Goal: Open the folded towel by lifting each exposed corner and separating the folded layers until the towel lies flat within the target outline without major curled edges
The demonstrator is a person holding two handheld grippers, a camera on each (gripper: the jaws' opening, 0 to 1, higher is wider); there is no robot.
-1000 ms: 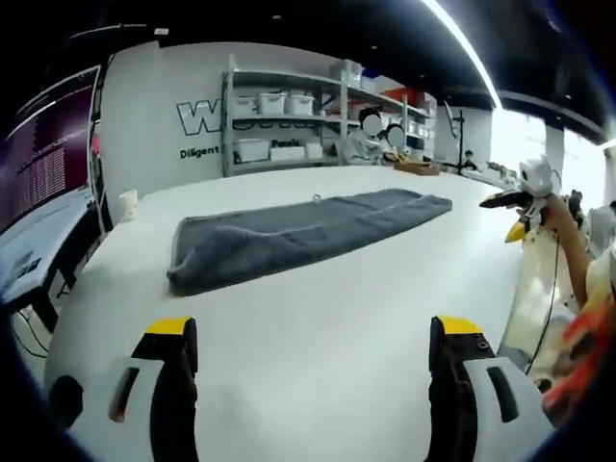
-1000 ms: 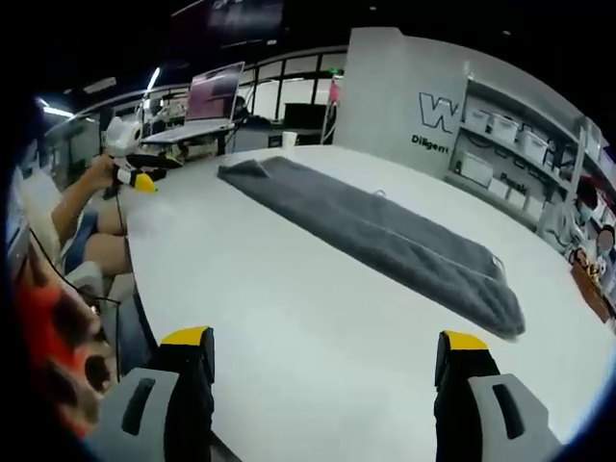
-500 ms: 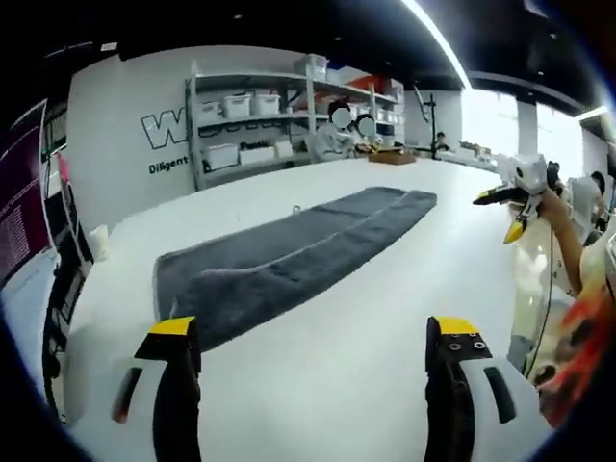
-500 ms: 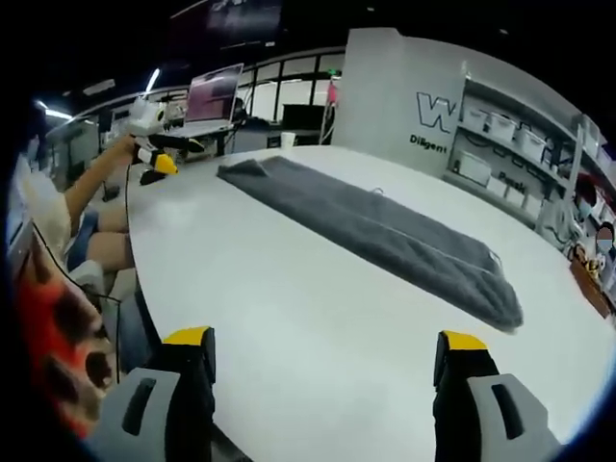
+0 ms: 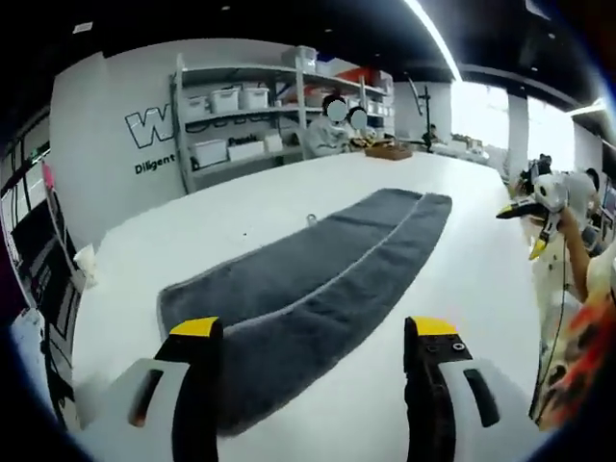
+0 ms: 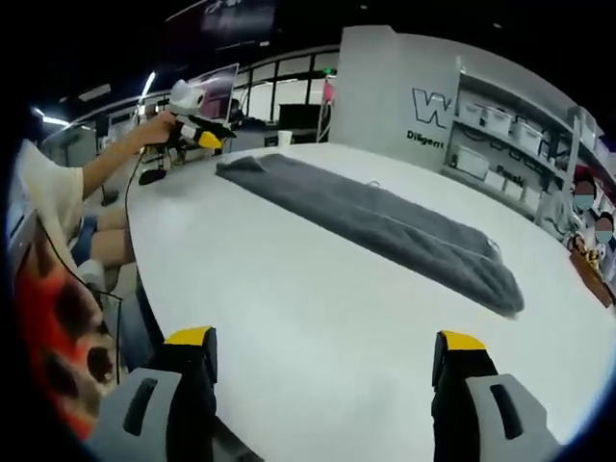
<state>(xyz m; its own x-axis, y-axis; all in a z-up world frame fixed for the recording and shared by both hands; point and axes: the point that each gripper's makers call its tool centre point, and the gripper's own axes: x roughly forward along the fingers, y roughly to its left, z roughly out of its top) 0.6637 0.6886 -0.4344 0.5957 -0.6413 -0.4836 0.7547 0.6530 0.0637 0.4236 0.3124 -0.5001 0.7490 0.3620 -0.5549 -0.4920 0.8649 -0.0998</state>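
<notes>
In the left gripper view the left tongs (image 5: 313, 337) rise from the bottom of the frame with their yellow-tipped jaws spread wide and nothing between them. The near end of the folded grey towel (image 5: 318, 269) lies just beyond and partly between the jaw tips, at lower centre, and the strip runs away toward the upper right of the frame. The towel rests flat on a white worktop (image 5: 462, 289), still folded lengthwise, with a pale seam along it.

In the right gripper view the right tongs (image 6: 322, 351) also stand wide and empty at the bottom of the frame. Here the towel (image 6: 375, 226) lies well apart from them, crossing the middle of the frame from upper left to right on the worktop (image 6: 289, 308). The left tongs (image 6: 197, 135) show at upper left, held by a hand near the towel's far end.

Shelving with white boxes (image 5: 241, 125) stands against a white wall with dark lettering (image 5: 159, 125) in the upper left of the left gripper view. A laptop (image 6: 217, 101) sits beyond the worktop at upper left of the right gripper view.

Compared with a second ago, the left tongs have come much closer to the towel's end; the right tongs have hardly shifted.
</notes>
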